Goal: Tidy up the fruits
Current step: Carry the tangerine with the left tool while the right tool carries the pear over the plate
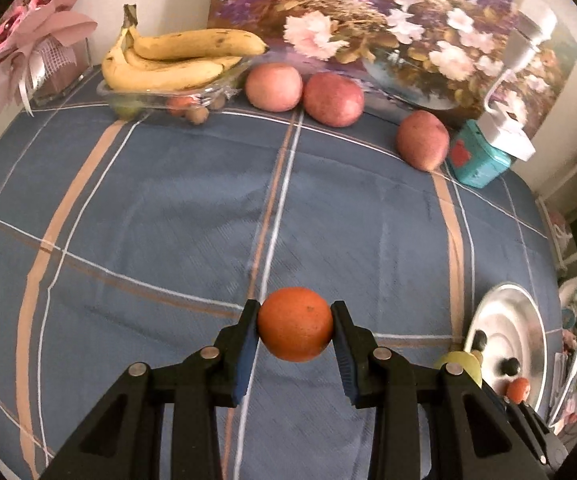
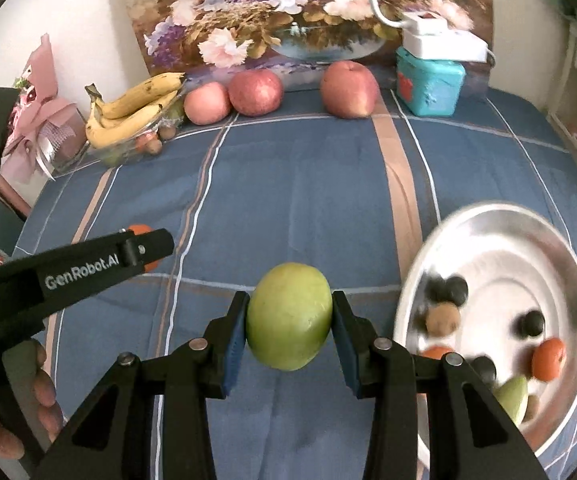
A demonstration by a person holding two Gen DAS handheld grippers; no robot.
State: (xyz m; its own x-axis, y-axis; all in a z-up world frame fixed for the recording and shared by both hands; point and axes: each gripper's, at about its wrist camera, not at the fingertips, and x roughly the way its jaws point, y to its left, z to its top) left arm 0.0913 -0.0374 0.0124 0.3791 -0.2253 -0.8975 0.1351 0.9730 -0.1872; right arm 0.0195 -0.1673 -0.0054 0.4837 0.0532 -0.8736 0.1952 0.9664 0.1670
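My left gripper (image 1: 294, 326) is shut on an orange (image 1: 294, 323), held above the blue checked cloth (image 1: 168, 208). My right gripper (image 2: 289, 330) is shut on a green apple (image 2: 289, 316), also lifted off the cloth. In the right wrist view the left gripper (image 2: 144, 246) reaches in from the left, the orange (image 2: 150, 266) mostly hidden behind its finger. A round metal plate (image 2: 568, 264) at the right holds several small fruits: dark ones, an orange one (image 2: 549, 359) and a green one (image 2: 513, 398). At the back stand three red apples (image 2: 347, 89) and a glass dish with bananas (image 2: 136, 110).
A teal tin (image 2: 428, 80) with a white charger (image 2: 440, 40) on top stands at the back right, before a flower painting (image 2: 308, 8). A pink wrapped bouquet (image 2: 44, 120) stands back left. A hand (image 2: 16, 412) grips the left tool at the lower left.
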